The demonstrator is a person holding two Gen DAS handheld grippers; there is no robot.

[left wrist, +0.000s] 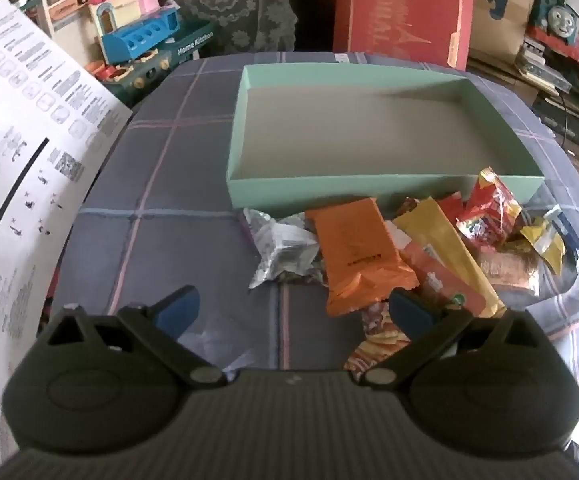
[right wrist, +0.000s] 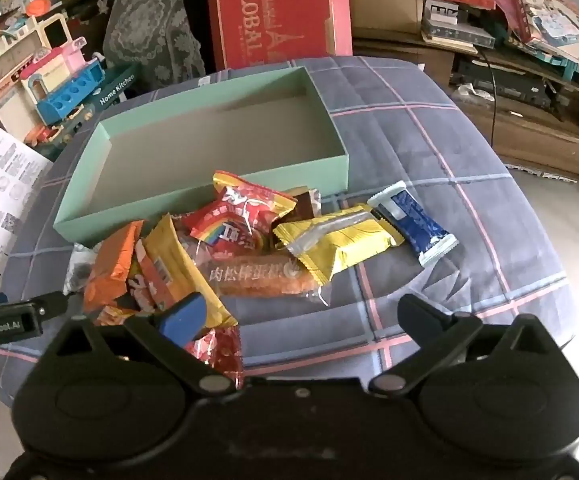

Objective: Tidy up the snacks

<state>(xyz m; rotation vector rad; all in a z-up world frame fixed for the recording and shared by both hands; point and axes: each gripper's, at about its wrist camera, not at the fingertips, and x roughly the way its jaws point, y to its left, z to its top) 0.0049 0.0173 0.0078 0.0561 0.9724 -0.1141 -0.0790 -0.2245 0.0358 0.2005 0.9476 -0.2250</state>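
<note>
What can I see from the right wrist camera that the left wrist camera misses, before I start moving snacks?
Only the right wrist view shows the whole blue packet lying apart at the pile's right edge, and the left gripper's body reaching in. Only the left wrist view shows the silver packet fully, at the pile's left end. Both show the empty green box behind the pile, the orange packet, and open jaws.
</note>
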